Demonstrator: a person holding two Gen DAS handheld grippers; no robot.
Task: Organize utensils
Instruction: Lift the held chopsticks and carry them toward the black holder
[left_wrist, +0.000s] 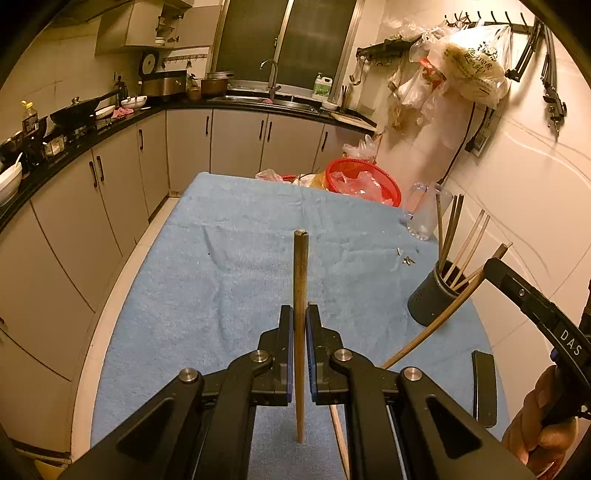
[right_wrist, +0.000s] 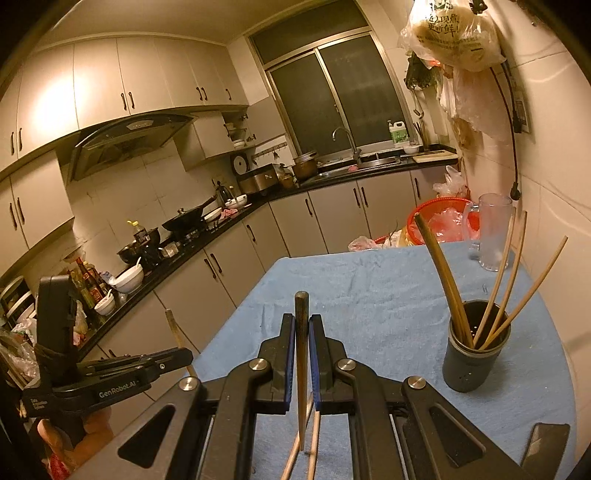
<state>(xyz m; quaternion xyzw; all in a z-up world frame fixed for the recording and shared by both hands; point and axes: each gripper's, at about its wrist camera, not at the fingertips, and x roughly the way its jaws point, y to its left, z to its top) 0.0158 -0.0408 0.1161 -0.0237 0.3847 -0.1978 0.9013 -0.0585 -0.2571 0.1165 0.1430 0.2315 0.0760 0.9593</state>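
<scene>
Chopsticks are the concern here: one brown wooden chopstick (left_wrist: 300, 332) stands upright at the centre of the left wrist view, pinched between the pads of the left gripper (left_wrist: 299, 321), and a darker wooden chopstick (right_wrist: 301, 369) is pinched the same way in the right gripper (right_wrist: 302, 328) at the centre of the right wrist view. Both tools are pressed together on their sticks, held above the blue towel-covered table (left_wrist: 229, 258).

More sticks already lean in the dark grey perforated cylindrical holder (right_wrist: 474, 354), at the right of both views. Two or three loose pale chopsticks (right_wrist: 295, 450) lie on the cloth at the bottom of the right view, below the gripper.

Each stick is gripped along a short stretch with long ends free, so I judge it could pivot or slip in the pads if a tip knocks the holder's rim. The leaning sticks fan across the opening, and a new one could catch on them or tip the light holder. In the left view the right gripper sits just beside the holder, so the two tools might collide if both go in together.

A clear glass mug (right_wrist: 491, 232) stands on the table beyond the holder, a red plastic colander (left_wrist: 365, 181) past the far edge, and a flat black object (left_wrist: 484, 387) at the lower right.
</scene>
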